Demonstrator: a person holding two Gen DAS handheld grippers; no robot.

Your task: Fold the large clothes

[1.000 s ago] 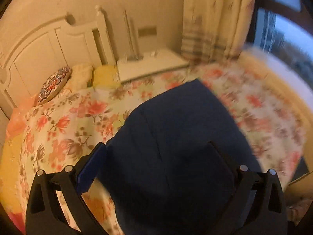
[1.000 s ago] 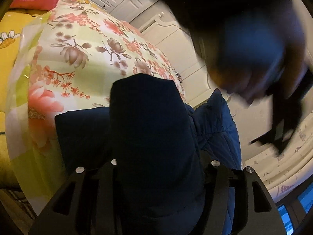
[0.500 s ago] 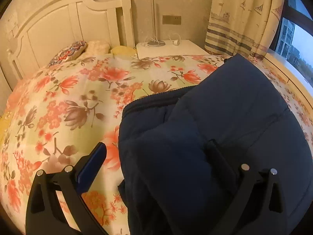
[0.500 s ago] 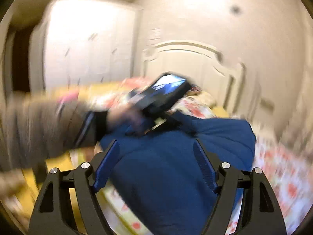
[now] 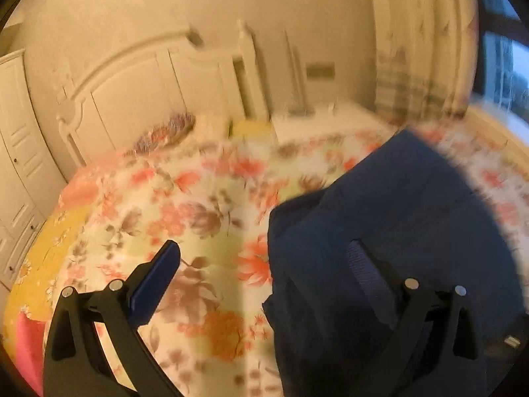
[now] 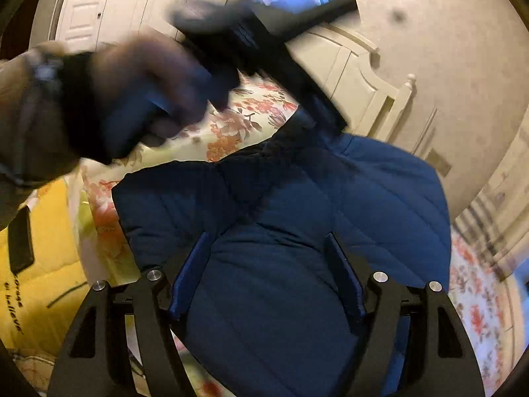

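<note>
The right tool (image 6: 266,274) fills the bottom of the right wrist view, its jaws spread apart and just now widening, with the puffy navy quilted jacket (image 6: 297,231) lying between its blue pads (image 6: 188,274). Nothing shows the pads pressing, so I judge it released. In the left wrist view the left tool (image 5: 264,264) stands wide open; its left pad hangs over the floral bedspread (image 5: 185,218) and its right finger is over the jacket, gripping nothing. The jacket sits folded at the lower right of that frame, on the bed. To finish the fold well, I would press the bulky layers flat and square the edges before letting go fully. Farther back, at the upper left of the right wrist view, the person's left hand (image 6: 139,106) carries its tool, blurred.
</note>
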